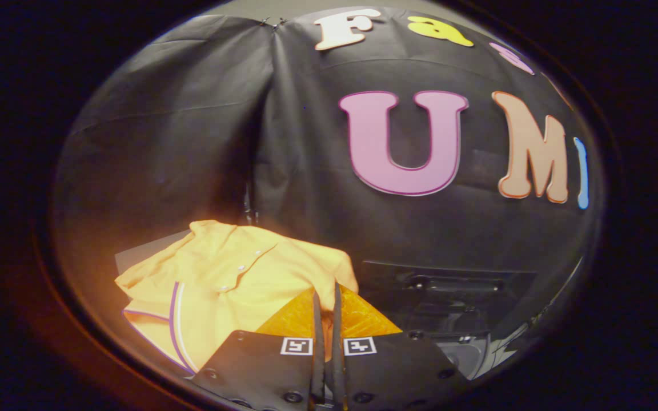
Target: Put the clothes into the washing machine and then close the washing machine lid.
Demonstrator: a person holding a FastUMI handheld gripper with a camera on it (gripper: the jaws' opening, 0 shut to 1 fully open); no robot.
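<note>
The setting was a staged recording booth, walled in draped black cloth (192,142), where a yellow shirt (220,285) lay beside a dark washing machine (449,297), with the tool (327,297) fingers nearly closed.

- Black cloth wall (192,142) hangs behind the scene, creased, with a vertical fold down its middle.
- A pale flat surface (140,251) shows at the cloth's foot.

No readable text showing anywhere; two square fiducial markers (296,345) are sitting on the gripper (327,297) body just behind the fingers, patterns only.
</note>
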